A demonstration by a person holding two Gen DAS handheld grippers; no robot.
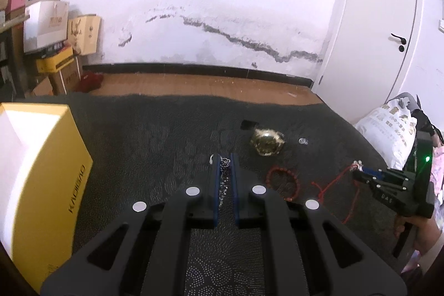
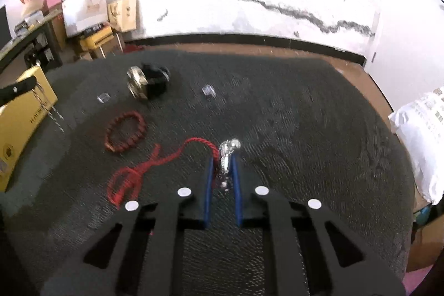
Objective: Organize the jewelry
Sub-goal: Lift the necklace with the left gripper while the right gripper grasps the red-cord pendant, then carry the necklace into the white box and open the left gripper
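Landmark: the beaded red bracelet [image 2: 125, 133] lying flat on the dark patterned cloth [image 2: 305, 129]; every place below is told from it, as the right wrist view shows it.
Left gripper [image 1: 223, 161]: jaws drawn narrow on a silver chain [image 1: 224, 179], which hangs down between the blue pads; it is held off to the left of the bracelet, by the box.
Right gripper [image 2: 224, 157]: jaws pinched on a silver pendant [image 2: 228, 157] whose rounded top pokes out past the fingertips; it sits right of the bracelet and nearer the camera.
Red cord [image 2: 144, 168]: tied to the pendant (it leaves from the left blue pad), it runs back toward the bracelet and ends in a loose tangle on the cloth just below it, not touching the beads.
Gold watch [image 2: 137, 83]: beyond the bracelet, tilted on its edge against its black strap.
Clear bits: one small transparent piece [image 2: 103, 97] just beyond and left of the bracelet, another [image 2: 208, 90] beyond and well to its right; too small to identify.
Yellow box [image 2: 19, 113]: left of the bracelet, well apart, its white inside showing in the left wrist view.
Person: a hand [image 1: 424, 235] grips the right gripper's handle.
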